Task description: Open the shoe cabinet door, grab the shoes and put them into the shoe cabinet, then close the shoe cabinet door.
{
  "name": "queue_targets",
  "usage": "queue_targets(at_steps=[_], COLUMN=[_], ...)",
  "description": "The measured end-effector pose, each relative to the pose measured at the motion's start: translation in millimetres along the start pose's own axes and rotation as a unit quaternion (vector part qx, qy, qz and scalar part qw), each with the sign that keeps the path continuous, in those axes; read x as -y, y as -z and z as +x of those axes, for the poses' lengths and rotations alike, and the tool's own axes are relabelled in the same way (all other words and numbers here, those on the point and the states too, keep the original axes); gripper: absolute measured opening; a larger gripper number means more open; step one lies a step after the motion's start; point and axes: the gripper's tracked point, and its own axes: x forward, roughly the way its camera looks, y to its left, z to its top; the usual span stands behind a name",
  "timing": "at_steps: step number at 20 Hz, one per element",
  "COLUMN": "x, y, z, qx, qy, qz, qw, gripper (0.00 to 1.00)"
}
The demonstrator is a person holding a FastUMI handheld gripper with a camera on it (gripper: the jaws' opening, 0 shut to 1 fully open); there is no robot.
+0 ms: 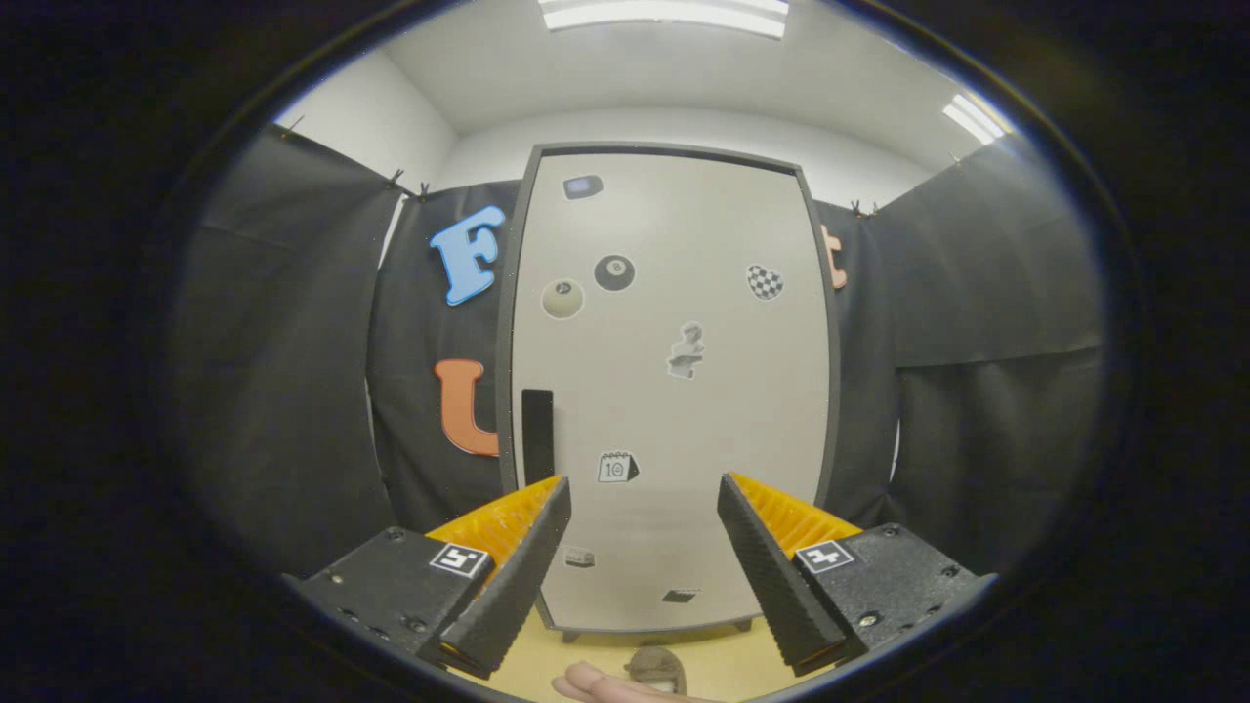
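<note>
Gripper view looks straight at the shoe cabinet [674, 391], an upright pale unit in a dark frame standing on short feet against the black cloth wall [283, 371], its door [684, 430] closed and dotted with stickers. A dark vertical handle [537, 434] sits near the door's left edge, just beyond the left finger. The gripper [645, 547] hangs ahead of the door with its fingers spread wide apart, holding nothing. On the pale floor [723, 664] below, a small brown shoe [656, 668] lies beside a fingertip [596, 683].

Gripper [645, 547] jaws apart, empty; closed shoe cabinet door [674, 391] beyond.
</note>
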Motion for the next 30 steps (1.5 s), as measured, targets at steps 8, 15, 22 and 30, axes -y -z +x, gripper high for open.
queue_targets(at_steps=[8,15,22,30], x=[-51,-91,-81,-83], y=[10,35,22,24], z=[63,130,150,145], qx=[-0.019,-0.077,-0.066,-0.081], qy=[-0.045,-0.072,-0.028,-0.044], qz=[0.012,0.037,0.081,0.054], qw=[0.999,0.994,0.994,0.994], gripper=[0.99,0.99,0.66,0.29])
